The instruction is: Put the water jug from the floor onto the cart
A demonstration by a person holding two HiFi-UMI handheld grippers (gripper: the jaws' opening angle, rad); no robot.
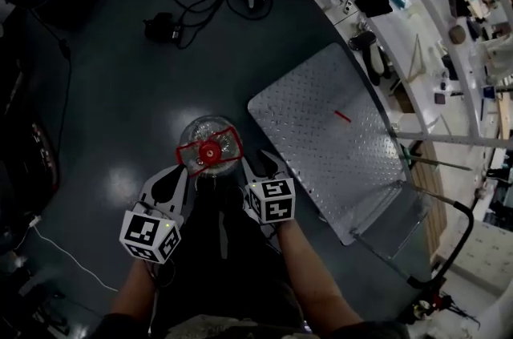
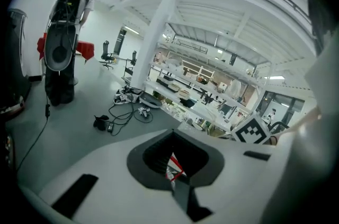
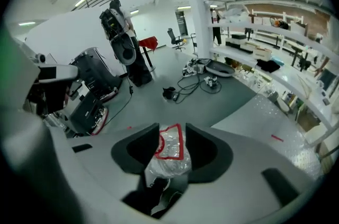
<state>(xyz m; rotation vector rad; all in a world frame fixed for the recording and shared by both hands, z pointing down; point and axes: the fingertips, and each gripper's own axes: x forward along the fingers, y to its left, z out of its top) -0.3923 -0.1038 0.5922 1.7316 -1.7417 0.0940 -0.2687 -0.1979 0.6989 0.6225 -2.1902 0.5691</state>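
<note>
Dark, glossy floor fills the head view. Left gripper: jaws drawn almost together, with only a sliver of red and white in the slit; whether they pinch anything cannot be told. Right gripper: jaws parted, and the water jug is framed in the gap. The jug stands upright on the floor between the two gripper tips, its red cap and red handle on top. Just to its right lies the cart, a bare diamond-plate deck. Loose cables lie farther off, and a cluttered bench runs beyond the cart.
</note>
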